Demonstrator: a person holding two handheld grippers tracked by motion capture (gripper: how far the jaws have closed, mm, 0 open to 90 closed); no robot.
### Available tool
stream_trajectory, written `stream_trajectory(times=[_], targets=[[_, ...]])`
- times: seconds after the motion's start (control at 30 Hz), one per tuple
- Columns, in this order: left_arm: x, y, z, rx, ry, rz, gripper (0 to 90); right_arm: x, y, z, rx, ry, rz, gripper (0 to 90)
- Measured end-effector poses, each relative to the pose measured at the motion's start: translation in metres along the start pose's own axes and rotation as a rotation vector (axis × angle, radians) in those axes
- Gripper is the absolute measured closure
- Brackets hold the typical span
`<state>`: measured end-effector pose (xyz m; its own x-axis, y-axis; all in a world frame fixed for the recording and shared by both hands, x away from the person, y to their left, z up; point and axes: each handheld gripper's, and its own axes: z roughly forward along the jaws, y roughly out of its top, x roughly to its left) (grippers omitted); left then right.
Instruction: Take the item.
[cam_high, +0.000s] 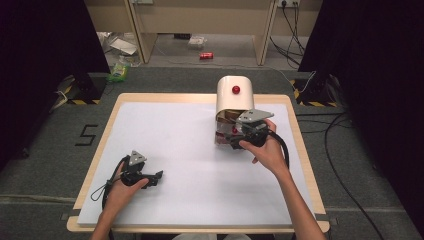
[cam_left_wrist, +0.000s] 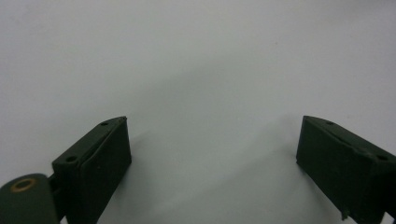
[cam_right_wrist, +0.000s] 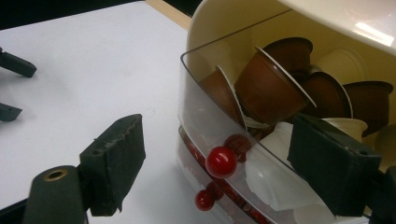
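We're hovering the right gripper (cam_right_wrist: 217, 158), jaws wide open, at the pulled-out clear drawer (cam_right_wrist: 210, 121) of coffee pods (cam_right_wrist: 271, 88) on the table's far right; snagging its red knob (cam_right_wrist: 221, 162) could tip pods out. Left gripper (cam_left_wrist: 212, 154) is idling open.

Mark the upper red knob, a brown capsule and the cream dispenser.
upper red knob (cam_right_wrist: 221, 162), right gripper view, its rounded front.
brown capsule (cam_right_wrist: 268, 88), right gripper view, its side wall.
cream dispenser (cam_high: 235, 102), high view, its curved top.
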<state>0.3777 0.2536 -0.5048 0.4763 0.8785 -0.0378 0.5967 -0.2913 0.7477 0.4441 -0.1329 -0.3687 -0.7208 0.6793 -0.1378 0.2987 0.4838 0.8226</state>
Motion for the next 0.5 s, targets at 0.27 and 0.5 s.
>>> stream_trajectory(times=[0.27, 0.5], targets=[[0.0, 0.0, 0.0, 0.0, 0.0, 0.0, 9.4, 0.011, -0.006, -0.01, 0.015, 0.023, -0.013, 19.3], [0.0, 0.0, 0.0, 0.0, 0.001, 0.001, 9.3, 0.022, -0.017, -0.02, -0.011, 0.038, -0.029, 19.5]])
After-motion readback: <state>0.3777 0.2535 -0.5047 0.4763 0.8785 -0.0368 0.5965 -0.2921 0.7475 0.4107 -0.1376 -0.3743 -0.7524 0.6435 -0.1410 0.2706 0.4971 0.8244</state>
